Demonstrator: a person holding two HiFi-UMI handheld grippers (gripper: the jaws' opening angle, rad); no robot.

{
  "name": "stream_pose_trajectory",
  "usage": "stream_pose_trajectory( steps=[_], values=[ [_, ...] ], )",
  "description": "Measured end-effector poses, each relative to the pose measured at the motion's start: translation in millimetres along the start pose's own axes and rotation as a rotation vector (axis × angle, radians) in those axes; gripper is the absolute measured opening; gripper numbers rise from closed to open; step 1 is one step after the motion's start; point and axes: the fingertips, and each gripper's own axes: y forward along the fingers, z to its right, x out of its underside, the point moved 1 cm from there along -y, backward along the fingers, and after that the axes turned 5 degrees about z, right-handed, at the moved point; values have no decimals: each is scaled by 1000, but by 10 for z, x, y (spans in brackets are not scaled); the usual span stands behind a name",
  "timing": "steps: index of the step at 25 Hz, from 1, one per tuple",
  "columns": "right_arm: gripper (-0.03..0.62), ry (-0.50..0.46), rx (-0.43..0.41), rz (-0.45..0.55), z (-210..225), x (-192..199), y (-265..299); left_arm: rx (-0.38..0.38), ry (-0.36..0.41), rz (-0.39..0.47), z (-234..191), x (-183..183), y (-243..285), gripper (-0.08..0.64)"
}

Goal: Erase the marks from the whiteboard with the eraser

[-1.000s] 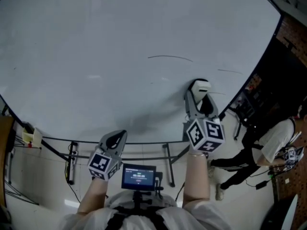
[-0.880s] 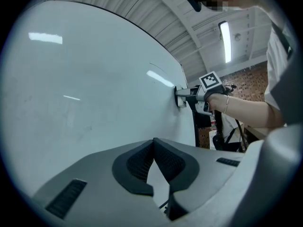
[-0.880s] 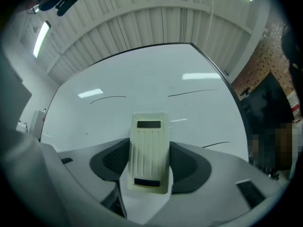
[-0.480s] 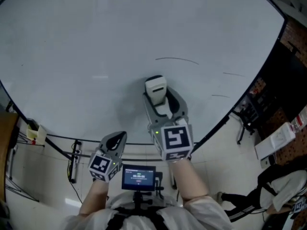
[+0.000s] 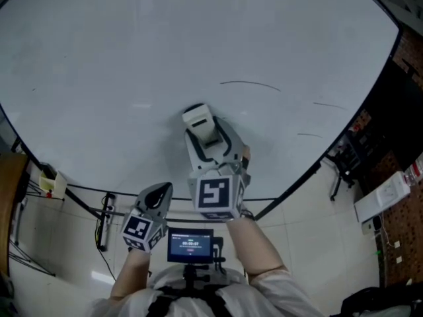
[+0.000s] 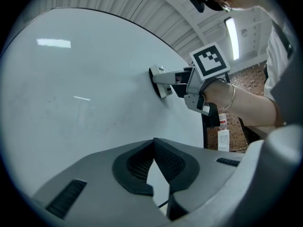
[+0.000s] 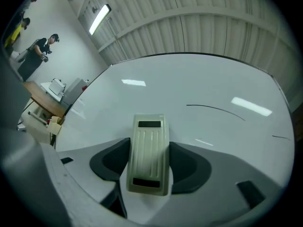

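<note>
Pressed against the whiteboard (image 5: 132, 58), low and near its middle: a cream eraser (image 5: 200, 123), clamped by its long sides between the two jaws of the right tool (image 5: 206, 132). Seen along that tool (image 7: 149, 162) as a ribbed block (image 7: 150, 141) with a dark slot at each end, dark pads tight on both flanks.

Up and to the right of the eraser, apart from it, a long thin curved line (image 5: 250, 83). Farther right, a shorter stroke (image 5: 329, 105) and, below it, a faint dash (image 5: 309, 135) near the board's edge. Same curved line (image 7: 215, 109) visible beyond the eraser from the right gripper view.

Left tool (image 5: 158, 193) held low, below the board's bottom edge and off its surface. Jaws together at the tips (image 6: 154, 143), nothing between them. From that side, the right tool (image 6: 168, 79) pointed at the board with the eraser (image 6: 158, 84) touching it, marker cube (image 6: 210, 60) above a bare wrist (image 6: 222, 93).

Small lit screen (image 5: 190, 244) at the chest, between the two forearms. Beneath the board, black stand legs (image 5: 100, 220) on pale floor tiles (image 5: 59, 256); brick wall (image 5: 403, 236) at far right. Off to the left in the right gripper view, a wooden table (image 7: 45, 105) carrying boxes, and people (image 7: 40, 51) in the distance.
</note>
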Motion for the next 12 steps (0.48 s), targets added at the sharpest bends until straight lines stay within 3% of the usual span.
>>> stream_pose_trajectory(
  steps=[5, 12],
  values=[
    [261, -34, 73, 20, 289, 49, -109, 31, 3, 0, 79, 12, 105, 6],
    [261, 119, 225, -58, 959, 281, -445, 74, 3, 1, 184, -4, 218, 6]
  ],
)
